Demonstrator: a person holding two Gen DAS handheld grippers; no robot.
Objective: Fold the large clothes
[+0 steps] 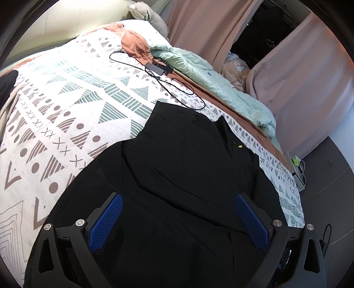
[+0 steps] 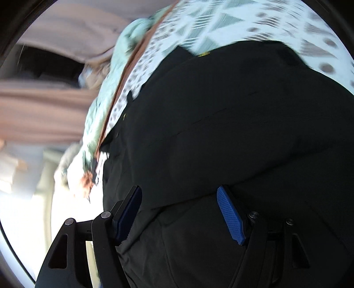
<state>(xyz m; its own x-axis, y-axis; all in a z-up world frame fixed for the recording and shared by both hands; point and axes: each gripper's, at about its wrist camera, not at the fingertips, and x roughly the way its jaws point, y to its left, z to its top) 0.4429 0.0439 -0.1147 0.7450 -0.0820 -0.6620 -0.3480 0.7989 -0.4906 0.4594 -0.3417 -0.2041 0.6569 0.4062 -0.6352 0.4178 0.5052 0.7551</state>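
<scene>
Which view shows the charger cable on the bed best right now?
The left wrist view: the black charger cable loops sharply across the patterned bedspread beyond the black garment. The blurred right wrist view doesn't show it.

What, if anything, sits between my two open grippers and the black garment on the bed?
Nothing visible does. The left gripper and right gripper both hang open directly over the black garment. The charger cable lies beyond it on the bedspread, apart from the cloth.

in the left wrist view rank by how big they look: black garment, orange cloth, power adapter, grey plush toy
1. black garment, by far the largest, though it lies nearest the camera.
2. orange cloth.
3. grey plush toy, close to the cloth; partly cut off, so unsure.
4. power adapter, smallest.
</scene>
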